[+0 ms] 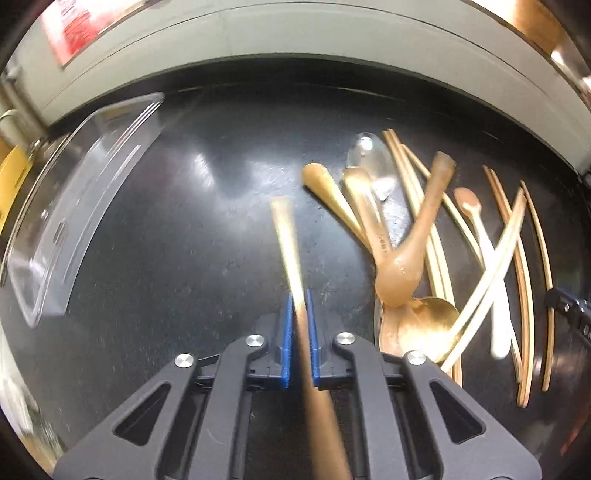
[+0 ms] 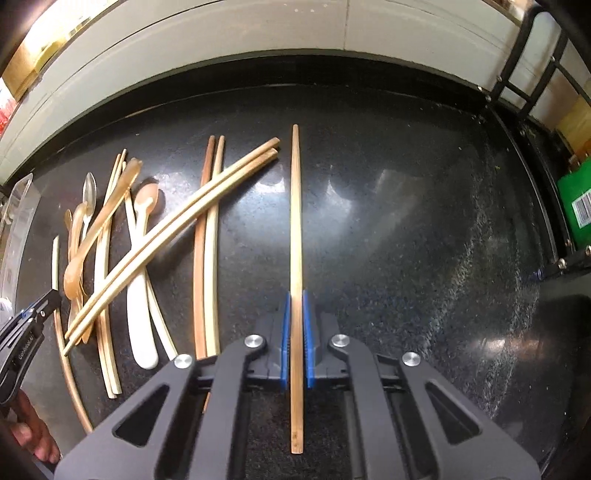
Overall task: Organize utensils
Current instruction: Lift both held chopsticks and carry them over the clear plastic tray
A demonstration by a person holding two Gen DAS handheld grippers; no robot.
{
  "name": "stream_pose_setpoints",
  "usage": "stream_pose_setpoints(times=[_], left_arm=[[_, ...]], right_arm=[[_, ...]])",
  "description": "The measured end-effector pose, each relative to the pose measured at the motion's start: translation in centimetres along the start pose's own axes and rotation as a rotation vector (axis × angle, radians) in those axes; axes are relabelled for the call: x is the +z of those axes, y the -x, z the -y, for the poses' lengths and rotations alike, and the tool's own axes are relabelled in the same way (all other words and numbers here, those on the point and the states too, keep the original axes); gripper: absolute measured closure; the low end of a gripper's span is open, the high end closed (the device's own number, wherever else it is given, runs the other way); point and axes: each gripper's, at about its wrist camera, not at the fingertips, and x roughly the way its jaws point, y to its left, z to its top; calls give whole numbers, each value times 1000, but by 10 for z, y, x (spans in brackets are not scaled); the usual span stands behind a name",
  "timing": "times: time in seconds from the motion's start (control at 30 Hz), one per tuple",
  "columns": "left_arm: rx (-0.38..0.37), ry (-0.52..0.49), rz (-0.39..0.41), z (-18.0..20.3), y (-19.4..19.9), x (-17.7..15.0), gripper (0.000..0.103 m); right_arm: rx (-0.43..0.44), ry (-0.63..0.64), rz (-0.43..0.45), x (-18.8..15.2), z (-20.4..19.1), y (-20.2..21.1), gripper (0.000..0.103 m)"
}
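Little was legible. The black left gripper at the left edge of the right wrist view carried small white lettering along its body, too blurred to make out for sure. A green box at the right edge of the same view bore a white barcode label; digits were not readable. The brown plastic spoon in the left wrist view had embossed marks on its handle, unreadable. A red-and-white printed sheet at the top left of that view showed text lines, all blurred.
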Motion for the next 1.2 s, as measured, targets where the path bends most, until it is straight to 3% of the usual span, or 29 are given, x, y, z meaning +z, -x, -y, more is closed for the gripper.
stream_pose_setpoints(times=[0.2, 0.37, 0.73, 1.2], left_arm=[[-42, -90, 40, -4, 7, -11, 97], [-54, -124, 81, -18, 26, -1, 97], [-72, -60, 64, -56, 94, 30, 97], [-82, -63, 130, -107, 185, 51, 97]], right_arm=[[-30, 16, 9, -18, 10, 6, 96], [-33, 11, 38, -28, 10, 20, 96], [-2, -39, 122, -24, 10, 86, 96], [164, -12, 246, -32, -68, 209, 96]])
